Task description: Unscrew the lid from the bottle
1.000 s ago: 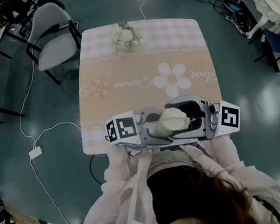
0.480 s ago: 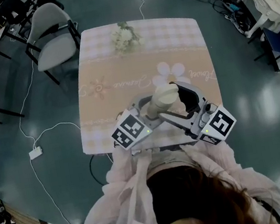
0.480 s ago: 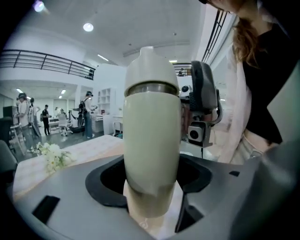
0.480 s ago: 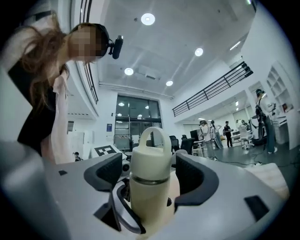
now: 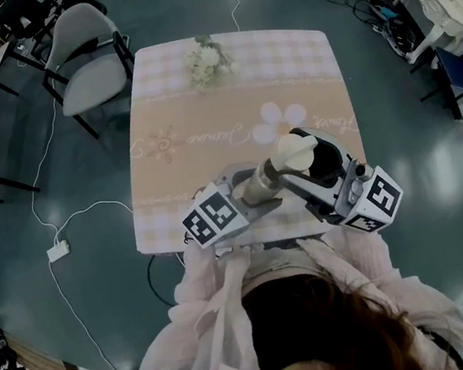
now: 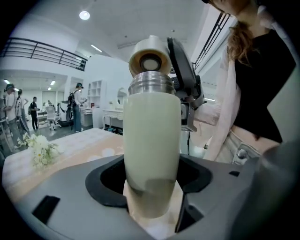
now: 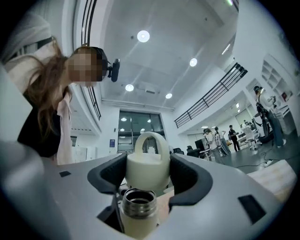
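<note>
Currently a person is leaning over the near edge of a square table (image 5: 201, 106) covered in a peach and checked cloth, holding a gripper in each hand above that edge, a little right of its middle.

The left gripper (image 6: 152, 187) is clamping the lower body of a cream bottle (image 6: 152, 131); its two dark pads are pressing against the bottle's sides. In the head view the bottle is lying slanted, its neck pointing away from the person and toward the table's right edge. The silver threaded neck (image 6: 151, 84) is showing bare, and the right gripper view is looking straight into the open mouth (image 7: 138, 199).

The right gripper (image 7: 147, 176) is gripping the cream lid (image 7: 147, 168), which has a loop handle on top. Its jaws have just been closing, and the lid is sitting between the black pads with both pads against it. The lid is off the bottle and is hanging just beyond the open mouth, tilted, with its hollow underside facing the neck.

A small bunch of white flowers (image 5: 207, 63) is lying at the middle of the table's far edge, well apart from the grippers. A grey chair (image 5: 87, 59) is standing beside the table's far left corner.
</note>
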